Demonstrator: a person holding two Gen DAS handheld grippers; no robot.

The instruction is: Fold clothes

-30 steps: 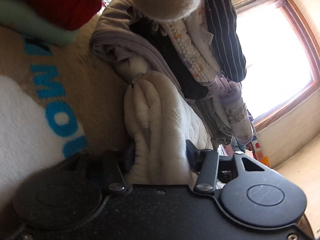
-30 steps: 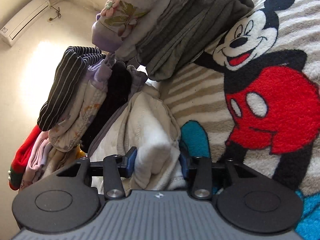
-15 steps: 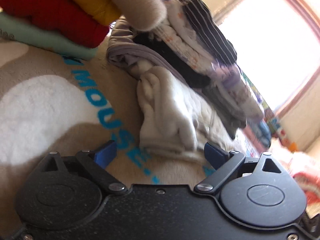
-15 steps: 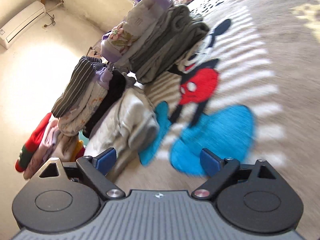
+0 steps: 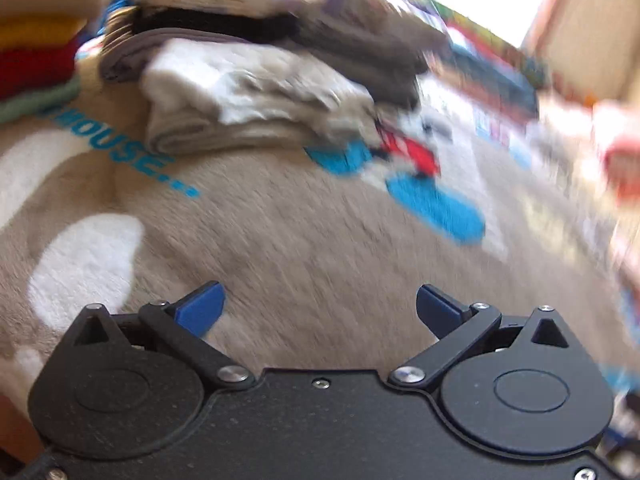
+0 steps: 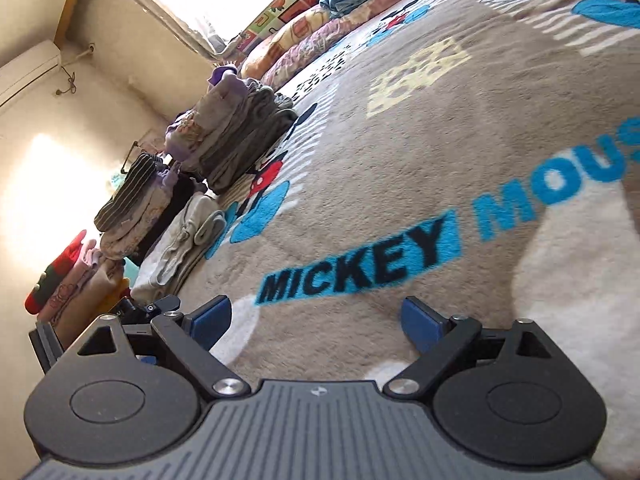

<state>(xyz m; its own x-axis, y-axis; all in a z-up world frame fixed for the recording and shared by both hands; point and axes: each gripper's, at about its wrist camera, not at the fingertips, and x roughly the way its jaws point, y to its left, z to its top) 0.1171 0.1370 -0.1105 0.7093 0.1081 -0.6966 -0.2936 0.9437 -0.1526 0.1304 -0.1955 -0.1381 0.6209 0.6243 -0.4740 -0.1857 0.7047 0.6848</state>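
Looking through the left wrist view first: left gripper (image 5: 320, 308) spread wide with nothing between the blue pads, hanging over the tan fleece Mickey Mouse blanket (image 5: 304, 248), well back from the folded cream-white fleece garment (image 5: 256, 100) lying flat beside the leaning stacks of folded clothes (image 5: 280, 36). Heavily smeared picture, so not much more to tell there. Over in the right wrist view: right gripper (image 6: 316, 320) equally wide and holding nothing, same cream garment (image 6: 188, 240) sitting at the foot of the striped-and-lilac stack (image 6: 140, 196), grey stack (image 6: 240, 136) just beyond. Possible trouble: those stacks lean hard, so any brush from a returning gripper could tip one onto the cream piece; its loose top fold might also spring open by itself. Versus a second ago: both sets of fingers clamped on that cream garment then, since let go and pulled far back.
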